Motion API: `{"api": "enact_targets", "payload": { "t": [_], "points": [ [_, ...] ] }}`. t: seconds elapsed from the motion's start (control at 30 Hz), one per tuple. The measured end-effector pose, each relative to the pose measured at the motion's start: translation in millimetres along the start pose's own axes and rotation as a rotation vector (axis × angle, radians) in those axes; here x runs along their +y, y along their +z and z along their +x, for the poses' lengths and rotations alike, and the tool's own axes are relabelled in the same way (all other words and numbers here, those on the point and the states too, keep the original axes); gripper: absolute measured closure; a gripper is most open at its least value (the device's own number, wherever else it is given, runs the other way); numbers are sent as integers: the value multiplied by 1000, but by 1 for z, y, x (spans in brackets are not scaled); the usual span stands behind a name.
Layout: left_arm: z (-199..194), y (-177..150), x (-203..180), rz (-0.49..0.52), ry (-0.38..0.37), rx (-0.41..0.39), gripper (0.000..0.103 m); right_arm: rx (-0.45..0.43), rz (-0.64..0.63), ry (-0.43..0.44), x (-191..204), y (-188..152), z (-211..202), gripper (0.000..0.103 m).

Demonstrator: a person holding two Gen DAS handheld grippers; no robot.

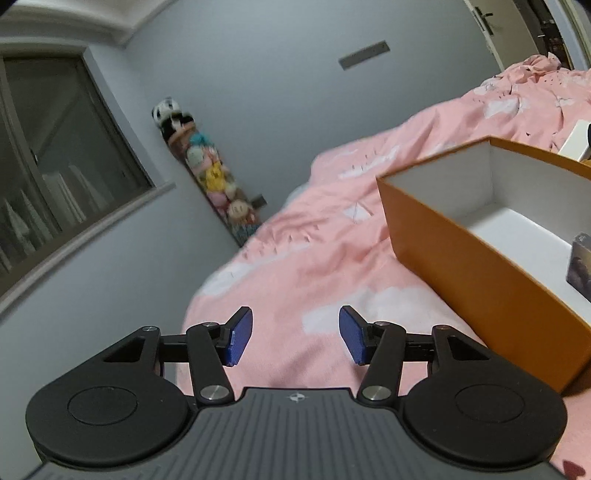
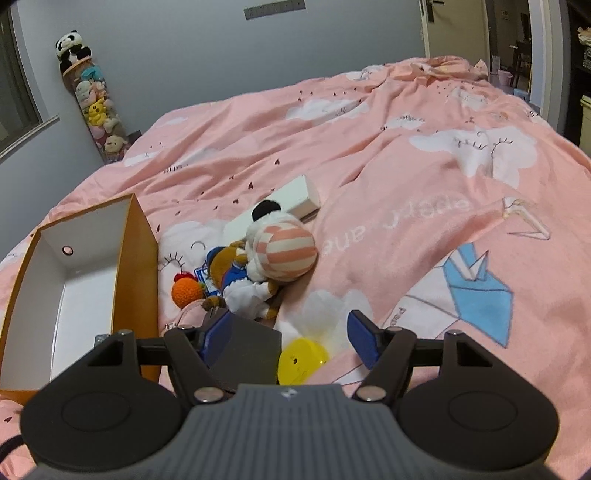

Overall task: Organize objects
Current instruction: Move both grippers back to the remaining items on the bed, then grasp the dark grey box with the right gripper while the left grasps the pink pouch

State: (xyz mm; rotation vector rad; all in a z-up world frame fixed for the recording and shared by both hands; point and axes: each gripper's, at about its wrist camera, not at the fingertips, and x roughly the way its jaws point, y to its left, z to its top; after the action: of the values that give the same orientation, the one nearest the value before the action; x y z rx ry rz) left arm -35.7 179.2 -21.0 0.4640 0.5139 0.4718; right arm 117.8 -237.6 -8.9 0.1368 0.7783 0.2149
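Observation:
An open orange box (image 1: 461, 266) with a white inside stands on the pink bed; it also shows in the right wrist view (image 2: 135, 254). A small dark card box (image 1: 580, 264) lies inside it. My left gripper (image 1: 295, 338) is open and empty, left of the box. My right gripper (image 2: 288, 338) is open above a dark grey box (image 2: 247, 350) and a yellow disc (image 2: 301, 356), touching neither as far as I can tell. Beyond lie a striped plush toy (image 2: 284, 251), a brown plush (image 2: 229, 266), an orange crochet ball (image 2: 187, 291) and a white box (image 2: 291, 201).
The pink duvet (image 2: 424, 192) covers the whole bed, rumpled at the far end. A tall tube of plush toys (image 2: 96, 107) leans on the grey wall. A window (image 1: 55, 177) is at left, a door (image 2: 454, 26) at far right.

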Motion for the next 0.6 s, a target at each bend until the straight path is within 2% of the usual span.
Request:
{"api": "enact_targets", "payload": {
  "t": [0.03, 0.13, 0.23, 0.3, 0.4, 0.6],
  "points": [
    [0, 5, 1, -11, 8, -9, 41, 18, -3, 5, 2, 0, 4, 32],
    [-3, 19, 9, -70, -62, -16, 41, 86, -29, 47, 15, 2, 17, 29],
    [-8, 34, 5, -56, -87, -34, 41, 149, -64, 66, 32, 1, 32, 26],
    [-14, 44, 0, -46, -108, -50, 41, 188, -84, 63, 42, 1, 45, 22],
    [-18, 60, -6, -67, -166, -51, 40, 230, -92, 44, 51, 3, 66, 21],
    [-17, 88, -27, -128, -337, -1, 37, 278, -130, -11, 62, 2, 89, 21]
  ]
}}
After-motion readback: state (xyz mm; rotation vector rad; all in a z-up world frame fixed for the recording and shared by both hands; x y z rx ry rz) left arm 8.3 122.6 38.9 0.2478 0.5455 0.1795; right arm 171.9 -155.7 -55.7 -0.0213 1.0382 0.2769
